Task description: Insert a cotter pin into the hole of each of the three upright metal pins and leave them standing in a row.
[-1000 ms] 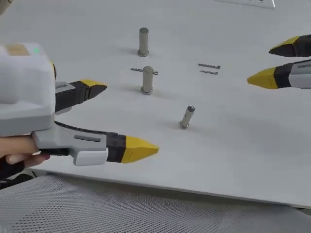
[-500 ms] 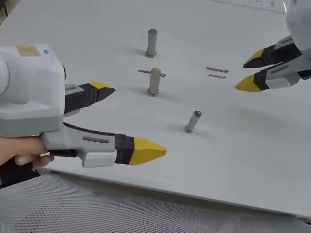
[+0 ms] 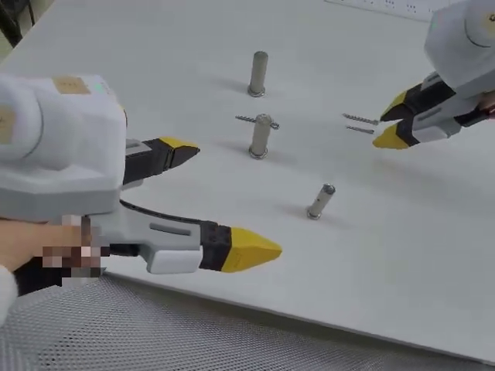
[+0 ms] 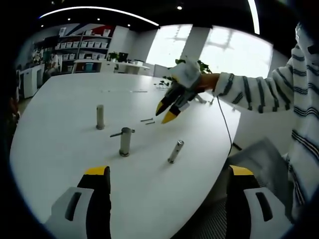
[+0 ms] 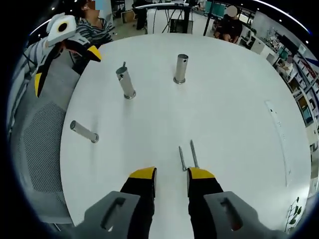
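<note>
Three metal pins stand on the white table: a far pin [image 3: 258, 74], a middle pin [image 3: 261, 136] with a cotter pin through its top, and a near pin [image 3: 320, 201] that looks tilted. Two loose cotter pins [image 3: 360, 124] lie side by side to the right. My right gripper [image 3: 385, 127] hovers just right of them, open with a narrow gap and nothing held. In the right gripper view the cotter pins [image 5: 187, 156] lie just ahead of the right gripper [image 5: 172, 174]. My left gripper [image 3: 228, 199] is wide open at the near left, well short of the pins [image 4: 124, 141].
The table's front edge [image 3: 309, 317] runs close below the left gripper, with a grey mesh chair seat [image 3: 116, 332] under it. Bare tabletop surrounds the pins. People sit at the far side of the room [image 5: 232, 20].
My right gripper has come in from the right toward the two loose cotter pins, and its jaws have narrowed. The left gripper has held its place, open.
</note>
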The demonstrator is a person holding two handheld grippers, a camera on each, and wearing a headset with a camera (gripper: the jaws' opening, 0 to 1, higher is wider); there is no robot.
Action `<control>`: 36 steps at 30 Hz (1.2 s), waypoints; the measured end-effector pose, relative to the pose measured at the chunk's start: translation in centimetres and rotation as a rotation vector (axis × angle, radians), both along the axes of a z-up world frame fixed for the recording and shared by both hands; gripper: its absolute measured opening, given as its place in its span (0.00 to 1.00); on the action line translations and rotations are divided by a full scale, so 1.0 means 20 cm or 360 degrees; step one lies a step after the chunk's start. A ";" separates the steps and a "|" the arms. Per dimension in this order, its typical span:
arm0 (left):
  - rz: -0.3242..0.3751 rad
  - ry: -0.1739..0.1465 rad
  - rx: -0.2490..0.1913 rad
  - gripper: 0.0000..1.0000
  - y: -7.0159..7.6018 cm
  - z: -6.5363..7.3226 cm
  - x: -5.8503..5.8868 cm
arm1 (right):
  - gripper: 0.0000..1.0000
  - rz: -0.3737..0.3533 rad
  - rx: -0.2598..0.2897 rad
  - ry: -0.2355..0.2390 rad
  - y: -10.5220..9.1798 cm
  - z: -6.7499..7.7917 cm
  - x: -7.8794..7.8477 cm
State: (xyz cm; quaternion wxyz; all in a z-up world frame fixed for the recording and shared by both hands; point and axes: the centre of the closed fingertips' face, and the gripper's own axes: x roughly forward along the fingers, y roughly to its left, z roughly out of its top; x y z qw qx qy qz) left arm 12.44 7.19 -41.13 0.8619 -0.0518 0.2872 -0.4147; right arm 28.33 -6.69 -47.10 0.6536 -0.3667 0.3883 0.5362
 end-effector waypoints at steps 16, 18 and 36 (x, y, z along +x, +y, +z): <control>0.0039 0.0005 -0.0015 0.95 0.02 0.00 0.00 | 0.16 0.0063 -0.0138 0.0051 0.02 -0.13 0.09; 0.0035 0.0006 -0.0020 0.95 0.01 0.00 -0.01 | 0.15 0.0064 -0.0179 0.0051 0.02 -0.12 0.07; 0.0057 0.0032 -0.0021 0.94 0.02 -0.02 -0.03 | 0.00 0.0050 -0.0291 0.0024 0.04 -0.14 0.07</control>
